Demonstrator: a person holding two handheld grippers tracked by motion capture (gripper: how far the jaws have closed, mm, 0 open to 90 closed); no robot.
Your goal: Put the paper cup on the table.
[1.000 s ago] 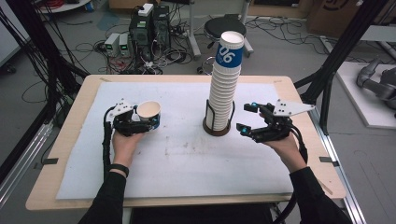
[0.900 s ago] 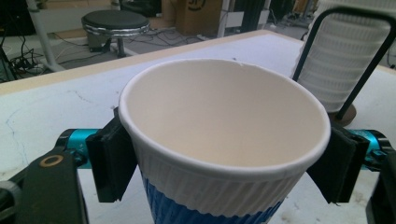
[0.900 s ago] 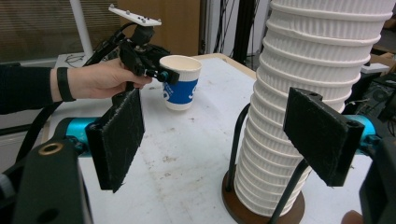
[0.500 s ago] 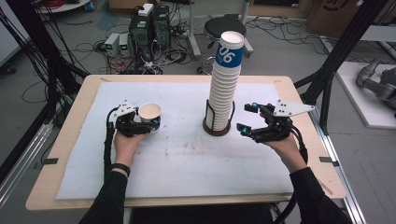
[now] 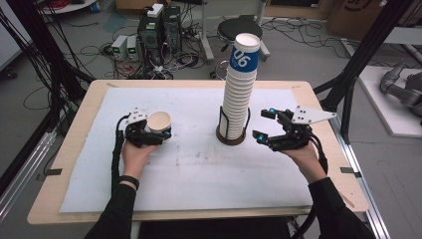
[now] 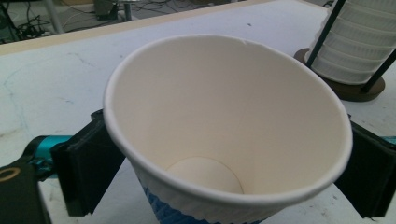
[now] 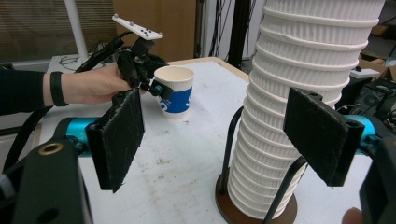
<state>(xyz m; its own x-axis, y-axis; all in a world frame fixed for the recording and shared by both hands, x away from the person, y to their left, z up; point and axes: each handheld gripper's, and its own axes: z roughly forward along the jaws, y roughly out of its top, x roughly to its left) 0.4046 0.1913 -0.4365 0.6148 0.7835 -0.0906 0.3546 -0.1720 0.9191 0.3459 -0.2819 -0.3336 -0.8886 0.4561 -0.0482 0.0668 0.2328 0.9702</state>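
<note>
Paper cup sits upright, clamped in my left gripper left of the cup stack; right gripper gapes wide beside it, so I'd squeeze gently.

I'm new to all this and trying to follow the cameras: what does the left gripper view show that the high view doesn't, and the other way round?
Left gripper view: the single cup's bare inside bottom, black pads pressing both its sides.

High view: both hands, the open right gripper, the stack's blue-banded top, the floor's clutter.

Both: cup, stack, white table.
</note>
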